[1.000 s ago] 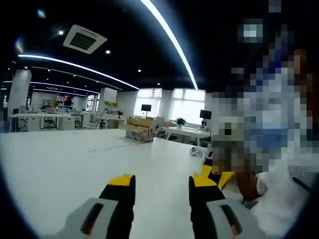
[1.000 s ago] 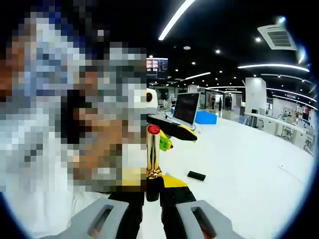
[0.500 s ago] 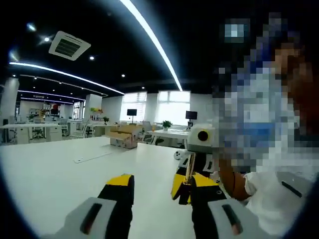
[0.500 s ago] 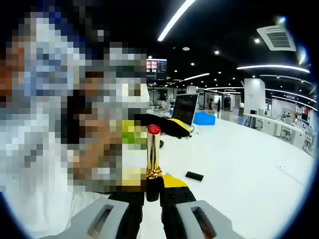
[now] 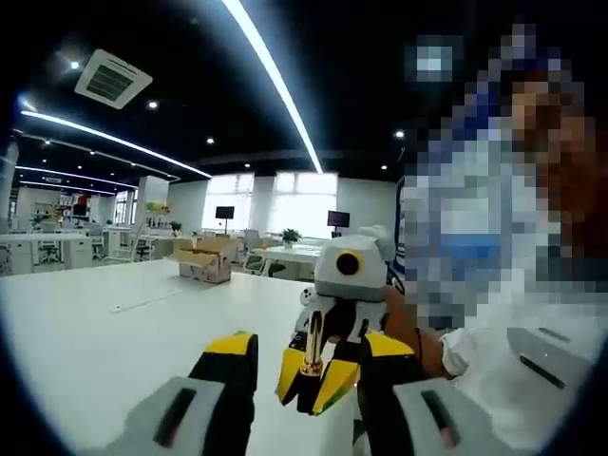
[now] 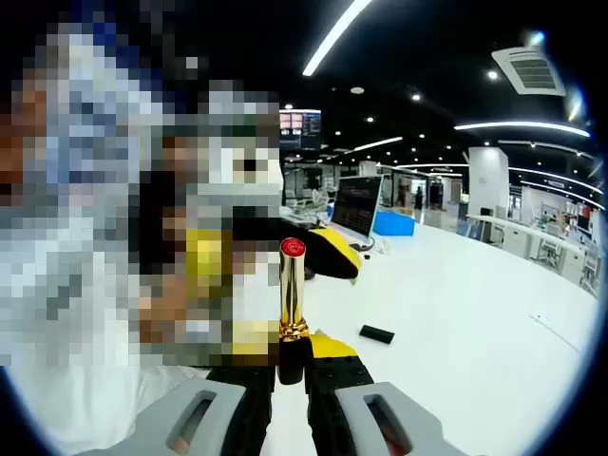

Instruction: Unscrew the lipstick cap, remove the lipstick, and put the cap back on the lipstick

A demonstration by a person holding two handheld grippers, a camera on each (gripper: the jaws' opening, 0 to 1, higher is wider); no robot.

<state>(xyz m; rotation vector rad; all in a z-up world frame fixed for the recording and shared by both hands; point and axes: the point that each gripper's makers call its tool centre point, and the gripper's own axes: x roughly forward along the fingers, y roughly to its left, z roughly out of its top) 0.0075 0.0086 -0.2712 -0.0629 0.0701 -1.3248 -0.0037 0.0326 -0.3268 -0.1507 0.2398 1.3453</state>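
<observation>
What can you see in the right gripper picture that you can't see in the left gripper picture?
The right gripper view has the lipstick's red tip and the small black cap lying on the white table, plus a laptop farther back. It also looks straight along the right gripper, shut on the lipstick's base. The left gripper view has a cardboard box and bright windows far off, with the left gripper open in front. Both share the gold lipstick, the white table and the long ceiling lights.
</observation>
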